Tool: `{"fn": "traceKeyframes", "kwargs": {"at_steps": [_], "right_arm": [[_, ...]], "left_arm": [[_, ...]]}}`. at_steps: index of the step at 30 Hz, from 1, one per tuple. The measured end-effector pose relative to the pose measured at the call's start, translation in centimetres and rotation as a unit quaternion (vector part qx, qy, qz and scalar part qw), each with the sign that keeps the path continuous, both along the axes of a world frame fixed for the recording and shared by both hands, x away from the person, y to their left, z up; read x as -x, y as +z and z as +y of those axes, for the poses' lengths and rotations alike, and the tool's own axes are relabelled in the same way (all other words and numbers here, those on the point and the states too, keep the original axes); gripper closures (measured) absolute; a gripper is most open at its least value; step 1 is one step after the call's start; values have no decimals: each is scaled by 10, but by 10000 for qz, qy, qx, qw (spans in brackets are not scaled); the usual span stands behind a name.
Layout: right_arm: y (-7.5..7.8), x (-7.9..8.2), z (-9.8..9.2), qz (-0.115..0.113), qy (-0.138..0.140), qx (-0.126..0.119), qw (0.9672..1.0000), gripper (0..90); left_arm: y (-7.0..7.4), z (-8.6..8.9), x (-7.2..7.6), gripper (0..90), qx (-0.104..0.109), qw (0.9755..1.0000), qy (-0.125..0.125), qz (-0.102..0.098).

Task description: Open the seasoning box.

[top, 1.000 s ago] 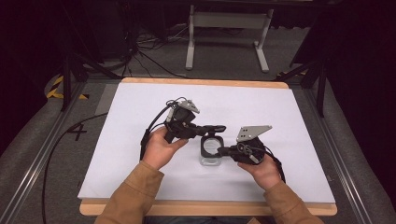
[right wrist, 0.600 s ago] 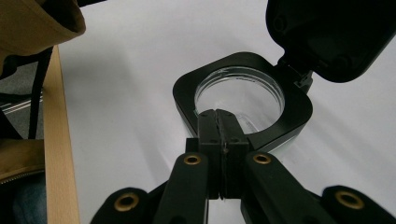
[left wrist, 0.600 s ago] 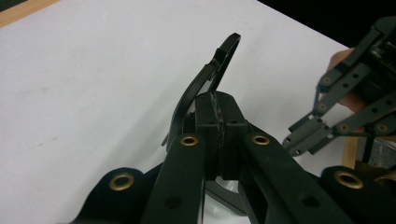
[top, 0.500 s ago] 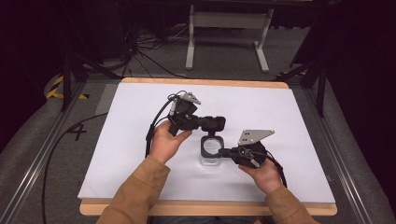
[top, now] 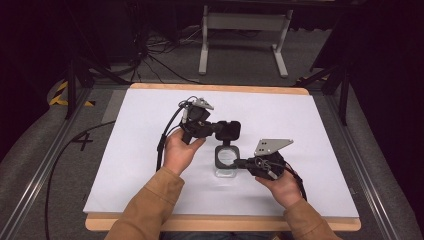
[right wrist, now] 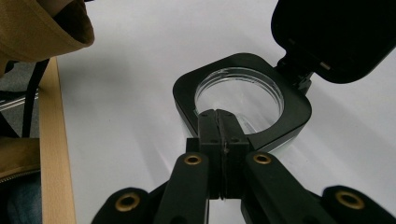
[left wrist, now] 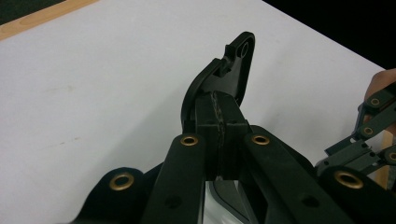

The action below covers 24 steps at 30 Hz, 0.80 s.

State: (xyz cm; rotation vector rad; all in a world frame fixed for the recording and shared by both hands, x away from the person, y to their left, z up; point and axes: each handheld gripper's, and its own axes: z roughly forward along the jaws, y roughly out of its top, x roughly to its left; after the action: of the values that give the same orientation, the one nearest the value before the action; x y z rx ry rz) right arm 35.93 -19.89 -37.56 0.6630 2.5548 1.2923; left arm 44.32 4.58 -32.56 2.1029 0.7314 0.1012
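Container (top: 226,161) on the desk (top: 125,150) looks opened: your left tongs (top: 231,130) clamp its raised lid (right wrist: 336,37), right tongs (right wrist: 218,122) pinch the rim.

A clear, glossy glass-like jar (right wrist: 240,100) is ringed by a smooth, matt black plastic collar (right wrist: 299,112), with a matt black plastic hinged lid (right wrist: 334,37) above it. Beneath the jar, a matt white sheet (top: 300,125) is laid over the pale wooden desk (top: 220,88). Brass-coloured rivets (right wrist: 192,160) are set in the matt black tongs.
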Motion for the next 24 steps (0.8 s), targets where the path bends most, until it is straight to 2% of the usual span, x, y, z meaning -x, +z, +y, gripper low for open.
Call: {"fn": "traceKeyframes", "kwargs": {"at_steps": [2,3,5,7,9,10,13,14,17,19,20,21,24], "right_arm": [[0,0,0,-5,7,7,10000,900],[1,0,0,31,0,19,10000,900],[2,0,0,25,1,47,10000,900],[5,0,-2,42,47,-93,9999,900],[8,0,-3,21,42,-119,9999,900],[16,0,-9,-69,6,-165,9998,900],[28,-1,-19,-182,-113,-242,9995,900],[32,-3,-23,-230,-137,-275,9993,899],[42,-8,-36,-206,-173,-443,9987,896],[44,-9,-39,-218,-206,-462,9985,895],[46,-10,-42,-241,-225,-465,9984,889],[48,-14,-46,-269,-272,-464,9982,860],[53,-20,-55,-326,-410,-415,9978,858]], "left_arm": [[1,1,1,883,55,10000,-2,17],[4,4,3,874,162,9998,-118,9],[9,7,7,854,152,9997,-183,-19],[14,12,11,841,107,9995,-272,-81],[17,15,14,832,100,9994,-317,-77],[21,20,19,806,51,9993,-354,-99],[28,29,27,783,38,9991,-386,-147],[28,32,30,770,95,9992,-360,-156],[31,42,39,708,49,9989,-432,-194],[31,45,41,666,24,9989,-409,-224],[31,51,45,666,-57,9987,-441,-258],[30,55,46,646,-45,9987,-421,-280],[28,70,51,630,-138,9993,-246,-253]]}}
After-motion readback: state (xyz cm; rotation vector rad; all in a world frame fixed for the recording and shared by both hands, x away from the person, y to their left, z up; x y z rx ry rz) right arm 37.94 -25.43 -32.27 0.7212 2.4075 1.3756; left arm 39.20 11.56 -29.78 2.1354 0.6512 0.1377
